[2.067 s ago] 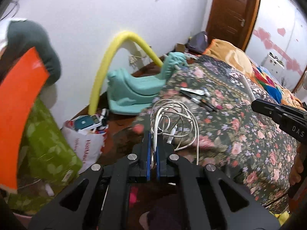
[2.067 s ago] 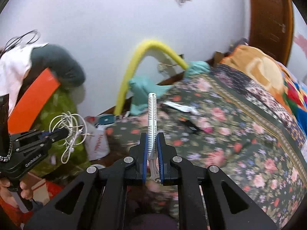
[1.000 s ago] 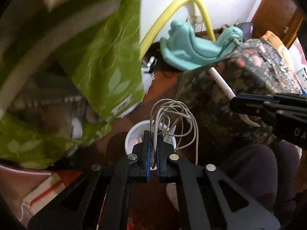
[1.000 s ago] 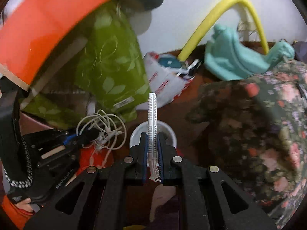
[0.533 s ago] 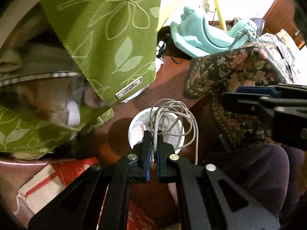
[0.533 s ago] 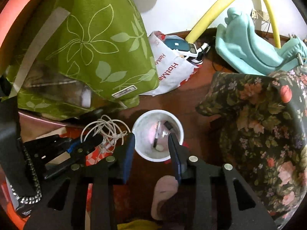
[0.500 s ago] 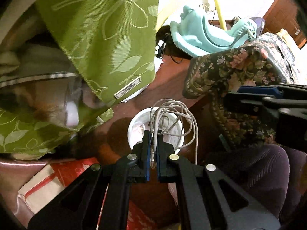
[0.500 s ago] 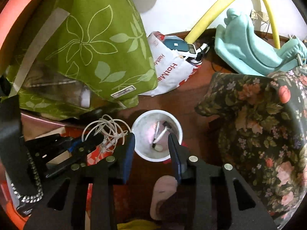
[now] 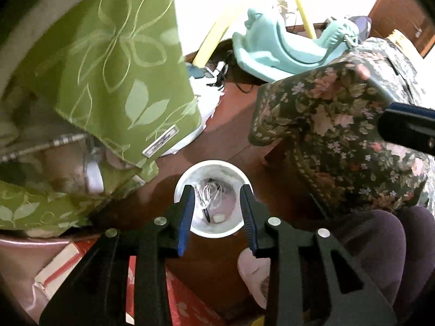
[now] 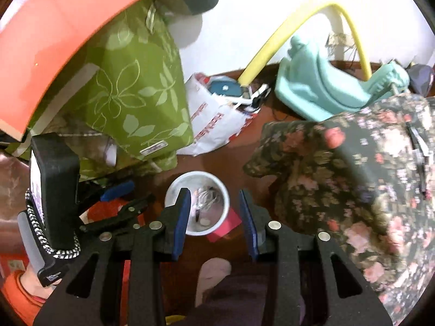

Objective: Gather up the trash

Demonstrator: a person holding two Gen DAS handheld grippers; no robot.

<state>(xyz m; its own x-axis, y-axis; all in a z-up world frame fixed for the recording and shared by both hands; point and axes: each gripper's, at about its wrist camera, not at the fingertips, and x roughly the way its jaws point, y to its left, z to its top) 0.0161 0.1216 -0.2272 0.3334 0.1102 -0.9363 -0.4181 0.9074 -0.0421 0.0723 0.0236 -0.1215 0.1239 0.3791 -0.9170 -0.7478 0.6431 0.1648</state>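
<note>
Cable bundle (image 9: 209,194) dropped into white cup (image 9: 214,232); both tongs (image 9: 217,212) (image 10: 214,217) apart above.

A green leaf-print bag (image 10: 141,103) hangs at left, with a white shopping bag (image 10: 217,125) beside it on the brown floor (image 9: 233,146). A teal plastic seat (image 10: 320,92) and yellow tube (image 10: 266,59) stand against the wall. A floral bedspread (image 9: 348,141) drapes at right.

The left gripper (image 9: 217,212) hangs with its jaws spread wide and nothing between them, directly above a white bucket (image 9: 236,174) on the brown floor. A tangle of white cable (image 9: 209,194) lies inside the bucket. Green leaf-print fabric (image 9: 122,68) hangs to its left, a floral bedspread (image 9: 339,135) to its right.
</note>
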